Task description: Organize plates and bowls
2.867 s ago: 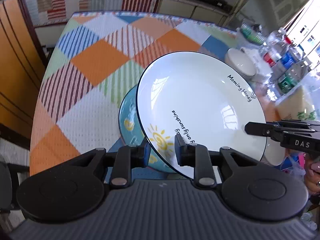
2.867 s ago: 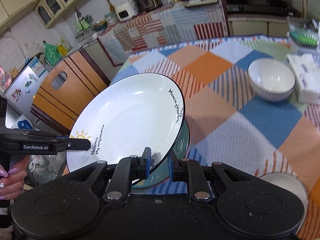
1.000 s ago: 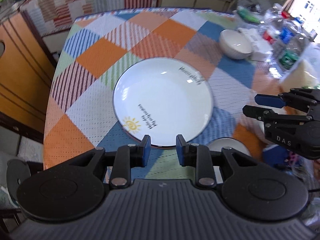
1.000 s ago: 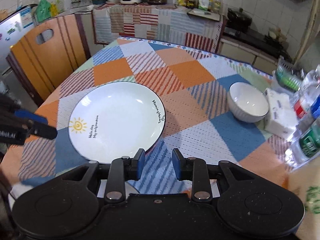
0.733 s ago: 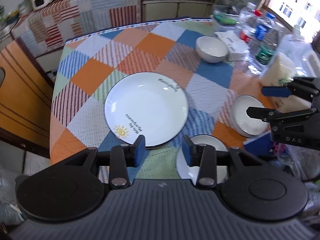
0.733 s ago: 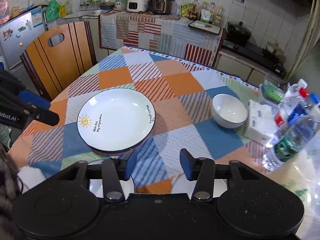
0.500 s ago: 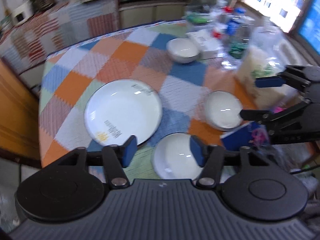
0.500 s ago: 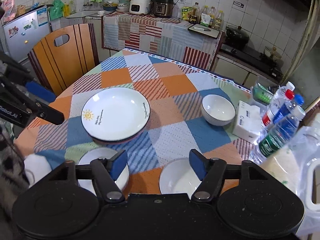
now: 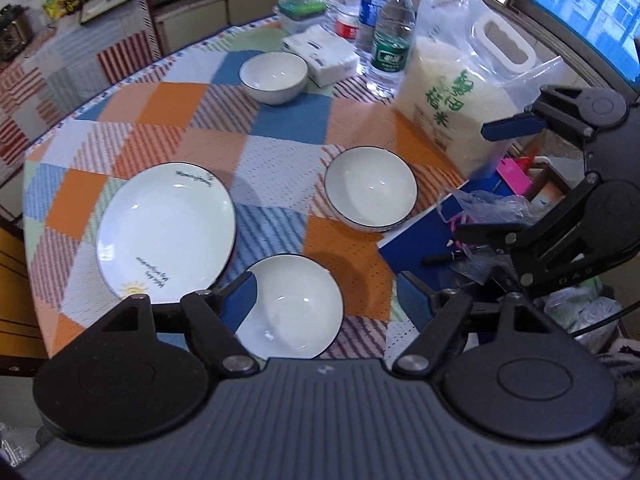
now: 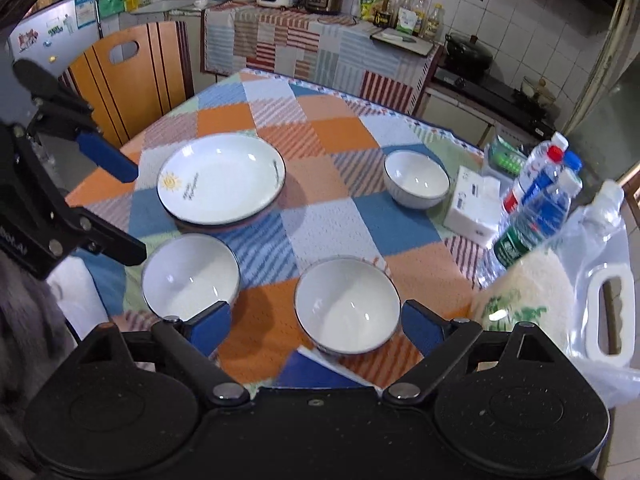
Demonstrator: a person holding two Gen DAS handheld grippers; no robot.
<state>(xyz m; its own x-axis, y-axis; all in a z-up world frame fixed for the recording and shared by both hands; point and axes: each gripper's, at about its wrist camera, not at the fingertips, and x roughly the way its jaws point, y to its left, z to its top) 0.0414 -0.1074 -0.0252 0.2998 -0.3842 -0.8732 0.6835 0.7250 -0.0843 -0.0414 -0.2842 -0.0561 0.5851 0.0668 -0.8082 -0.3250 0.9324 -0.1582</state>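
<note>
Left wrist: white plate beside 3 bowls

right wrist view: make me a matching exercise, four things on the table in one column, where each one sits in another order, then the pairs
Things
1. sun plate
2. far bowl
3. tissue pack
4. rice bag

Places
A. between the far bowl and the water bottles
B. stacked on another plate, near the wooden chair
C. at the table's right edge, nearest the camera
D. just left of the tissue pack

Pairs: 1-B, 2-D, 3-A, 4-C

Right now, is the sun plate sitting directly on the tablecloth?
No. In the right wrist view the sun plate rests on another plate whose rim shows beneath its near edge.
</note>
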